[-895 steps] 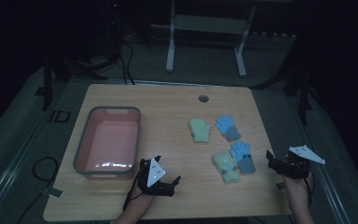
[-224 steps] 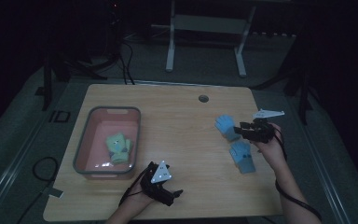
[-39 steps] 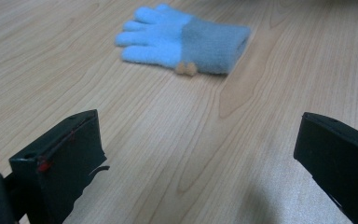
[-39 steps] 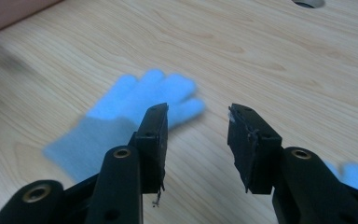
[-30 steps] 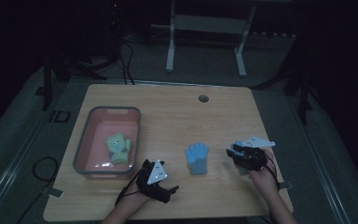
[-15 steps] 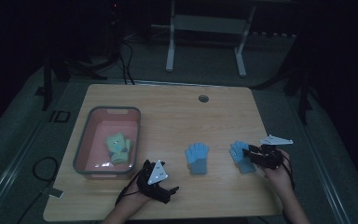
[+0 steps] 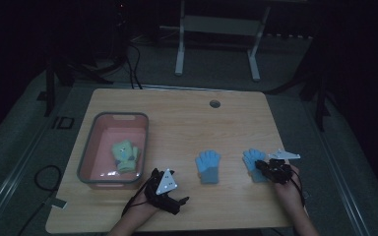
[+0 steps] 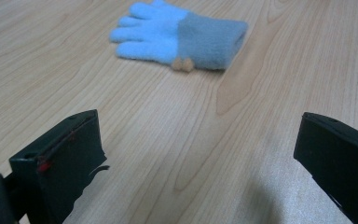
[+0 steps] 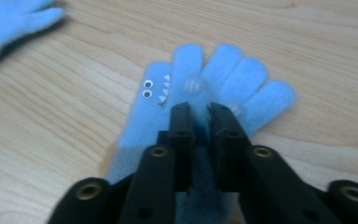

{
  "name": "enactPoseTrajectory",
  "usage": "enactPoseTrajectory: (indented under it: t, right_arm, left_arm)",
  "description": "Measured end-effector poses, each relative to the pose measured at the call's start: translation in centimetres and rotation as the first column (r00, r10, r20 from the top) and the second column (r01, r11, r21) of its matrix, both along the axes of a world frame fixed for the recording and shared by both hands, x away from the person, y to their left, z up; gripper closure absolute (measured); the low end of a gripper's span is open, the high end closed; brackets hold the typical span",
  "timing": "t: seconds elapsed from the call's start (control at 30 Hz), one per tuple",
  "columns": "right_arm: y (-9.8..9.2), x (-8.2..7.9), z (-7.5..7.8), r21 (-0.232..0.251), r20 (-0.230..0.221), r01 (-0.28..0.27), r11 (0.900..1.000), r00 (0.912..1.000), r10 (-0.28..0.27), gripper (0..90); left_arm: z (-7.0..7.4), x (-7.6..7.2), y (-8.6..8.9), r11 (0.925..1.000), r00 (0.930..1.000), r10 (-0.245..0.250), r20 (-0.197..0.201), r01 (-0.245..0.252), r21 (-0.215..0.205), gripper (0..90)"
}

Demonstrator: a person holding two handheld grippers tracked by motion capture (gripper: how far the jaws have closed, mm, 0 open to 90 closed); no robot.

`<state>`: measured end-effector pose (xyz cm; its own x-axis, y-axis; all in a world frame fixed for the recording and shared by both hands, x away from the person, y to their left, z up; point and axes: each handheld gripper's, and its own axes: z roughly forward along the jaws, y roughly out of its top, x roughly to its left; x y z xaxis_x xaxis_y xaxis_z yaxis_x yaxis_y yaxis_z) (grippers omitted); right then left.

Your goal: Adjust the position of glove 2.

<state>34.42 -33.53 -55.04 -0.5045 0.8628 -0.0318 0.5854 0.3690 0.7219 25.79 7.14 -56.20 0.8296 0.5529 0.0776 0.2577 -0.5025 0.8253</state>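
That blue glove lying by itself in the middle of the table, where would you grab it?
Probably by the grey cuff of the middle blue glove. It lies flat on the table with fingers pointing away and cuff toward the person, so coming from above at the near end and pinching a fold of cuff looks easiest. The open left claw sits closest.

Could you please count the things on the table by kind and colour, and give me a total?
Blue gloves: 2, one lying free and one pinched by the right gripper
Green gloves, in the bin: 1 pile, too dim to tell whether one or two
Pink bin: 1
Total: 4 things, counting the pile as one
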Motion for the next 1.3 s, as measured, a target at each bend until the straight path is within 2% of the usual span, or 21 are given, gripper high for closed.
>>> enactPoseTrajectory:
  t: [0.07, 0.17, 0.23, 0.37, 0.5, 0.67, 0.8, 0.9, 1.0, 1.23, 1.3]
  right_arm:
    - [0.4, -0.1, 0.1, -0.011, 0.006, 0.023, 1.000, 0.9997, -0.023, 85.0]
    - [0.6, -0.2, 0.4, 0.006, 0.001, 0.050, 0.999, 0.9987, -0.050, 85.8]
    - [1.4, -0.7, 1.3, 0.016, 0.014, 0.099, 0.995, 0.9949, -0.099, 86.1]
    - [2.6, -1.4, 2.2, 0.024, 0.032, 0.121, 0.992, 0.9920, -0.122, 86.2]
    - [4.0, -2.2, 3.0, 0.069, 0.026, 0.162, 0.984, 0.9862, -0.164, 86.3]
    - [5.2, -2.8, 3.2, 0.069, 0.012, 0.151, 0.986, 0.9883, -0.152, 86.3]
    - [5.5, -2.2, 2.1, 0.075, -0.023, 0.131, 0.989, 0.9912, -0.130, 86.1]
    - [5.6, -1.8, 1.1, 0.032, -0.040, 0.134, 0.990, 0.9903, -0.133, 83.9]
    - [5.4, -1.5, 0.3, 0.010, -0.056, 0.131, 0.991, 0.9899, -0.131, 75.0]
    - [4.5, -1.2, 0.6, 0.042, -0.070, 0.102, 0.994, 0.9926, -0.099, 66.3]
    - [4.2, -1.3, 1.1, 0.036, -0.050, 0.082, 0.996, 0.9955, -0.081, 65.4]
  left_arm:
    - [0.0, 0.0, 0.0, 1.0000, 1.0000, 0.000, -0.002, 0.000, -0.003, 1.5]
    - [0.0, 0.0, 0.0, 1.0000, 1.0000, 0.001, -0.001, -0.001, -0.005, 1.6]
    - [0.0, 0.0, 0.0, 1.0000, 1.0000, 0.004, -0.001, -0.004, -0.006, 1.6]
    - [0.1, 0.0, 0.0, 1.0000, 1.0000, 0.007, 0.000, -0.007, -0.006, 1.6]
    - [0.1, -0.1, 0.1, 0.9999, 1.0000, 0.008, 0.002, -0.008, -0.007, 1.6]
    - [0.1, -0.1, 0.1, 1.0000, 1.0000, 0.005, 0.003, -0.005, -0.007, 1.5]
    - [0.2, -0.1, 0.1, 0.9999, 1.0000, 0.005, 0.003, -0.005, -0.010, 1.6]
    - [0.1, -0.1, 0.0, 0.9999, 1.0000, 0.000, 0.000, 0.000, -0.012, 1.6]
    - [0.1, -0.1, 0.0, 1.0000, 1.0000, -0.002, 0.000, 0.002, -0.009, 1.6]
    - [0.0, -0.1, 0.0, 1.0000, 1.0000, -0.006, -0.004, 0.006, -0.005, 1.6]
    - [0.0, -0.1, 0.0, 1.0000, 1.0000, -0.005, -0.005, 0.005, -0.006, 1.5]
